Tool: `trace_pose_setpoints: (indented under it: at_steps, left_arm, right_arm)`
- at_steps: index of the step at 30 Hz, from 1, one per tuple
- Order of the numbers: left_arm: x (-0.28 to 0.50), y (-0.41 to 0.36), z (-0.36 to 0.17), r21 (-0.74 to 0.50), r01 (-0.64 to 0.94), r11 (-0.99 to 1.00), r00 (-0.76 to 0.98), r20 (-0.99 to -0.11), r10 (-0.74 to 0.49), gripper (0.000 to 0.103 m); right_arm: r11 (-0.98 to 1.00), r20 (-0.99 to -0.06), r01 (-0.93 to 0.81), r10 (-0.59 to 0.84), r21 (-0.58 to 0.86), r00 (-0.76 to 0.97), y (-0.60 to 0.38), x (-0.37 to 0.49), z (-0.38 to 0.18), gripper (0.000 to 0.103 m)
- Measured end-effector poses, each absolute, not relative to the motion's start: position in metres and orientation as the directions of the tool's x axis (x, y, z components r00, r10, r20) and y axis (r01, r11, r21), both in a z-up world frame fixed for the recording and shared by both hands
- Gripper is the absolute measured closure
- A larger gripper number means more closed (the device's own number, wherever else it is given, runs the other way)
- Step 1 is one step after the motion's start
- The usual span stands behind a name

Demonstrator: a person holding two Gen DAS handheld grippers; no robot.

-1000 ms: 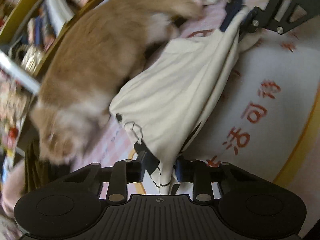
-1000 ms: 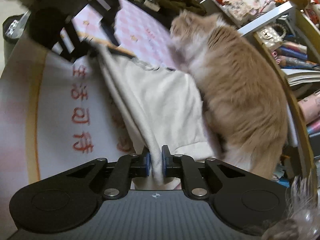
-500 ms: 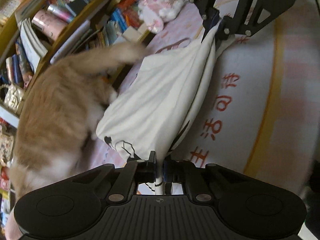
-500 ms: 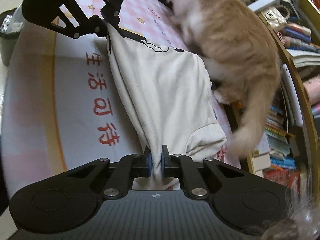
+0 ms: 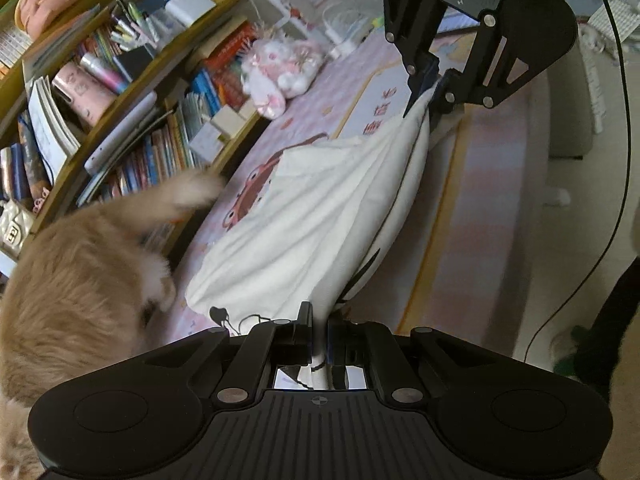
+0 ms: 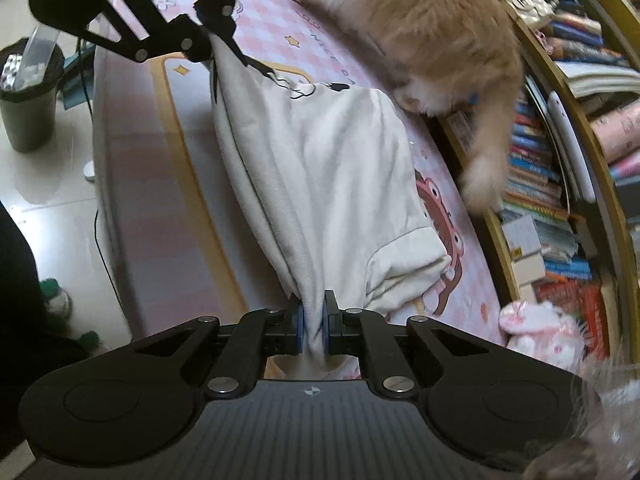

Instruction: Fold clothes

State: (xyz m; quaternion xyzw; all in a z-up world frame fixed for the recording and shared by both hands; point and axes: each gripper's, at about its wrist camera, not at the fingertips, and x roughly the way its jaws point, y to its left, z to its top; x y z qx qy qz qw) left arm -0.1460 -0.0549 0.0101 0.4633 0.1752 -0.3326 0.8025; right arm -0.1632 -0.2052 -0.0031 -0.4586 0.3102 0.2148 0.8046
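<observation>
A cream-white garment (image 5: pixel 320 216) with a small black print hangs stretched between my two grippers above a pink mat (image 5: pixel 472 216). My left gripper (image 5: pixel 319 334) is shut on one bunched end of it. The other end is pinched by my right gripper (image 5: pixel 430 88), seen at the top of the left wrist view. In the right wrist view the right gripper (image 6: pixel 313 330) is shut on the cream garment (image 6: pixel 320 168), and the left gripper (image 6: pixel 212 46) grips the far end at the upper left. One side of the cloth sags onto the mat.
A fluffy ginger cat (image 5: pixel 80 280) (image 6: pixel 424 20) stands on the mat right beside the garment, its tail over the bookshelf (image 5: pixel 132 92). A pink plush toy (image 5: pixel 280 68) lies near the shelf. A dark bin (image 6: pixel 28 96) and a cable (image 5: pixel 616 160) are on the floor.
Both grippers have lifted and pulled the garment away from the cat, stretching it taut. The cat has moved off the cloth toward the mat's end.
</observation>
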Motion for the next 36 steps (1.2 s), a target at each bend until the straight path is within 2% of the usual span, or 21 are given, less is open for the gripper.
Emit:
trace_pose_setpoints:
  at_steps: [13, 23, 36]
  left_arm:
    - [-0.137, -0.047, 0.058, 0.64, 0.648, 0.412, 0.759, -0.503, -0.413, 0.096]
    - [-0.086, -0.068, 0.072, 0.648, 0.572, 0.503, 0.82, -0.453, -0.35, 0.096]
    - [0.007, -0.113, 0.052, 0.644, 0.517, 0.564, 0.839, -0.513, -0.183, 0.094]
  right_arm:
    - [0.6, -0.656, -0.56, 0.077, -0.571, 0.751, -0.207, -0.182, 0.055, 0.097]
    - [0.6, -0.591, -0.531, 0.117, -0.599, 0.798, -0.224, -0.142, 0.085, 0.097]
    - [0.611, -0.599, -0.595, 0.234, -0.523, 0.766, -0.263, -0.037, 0.086, 0.097]
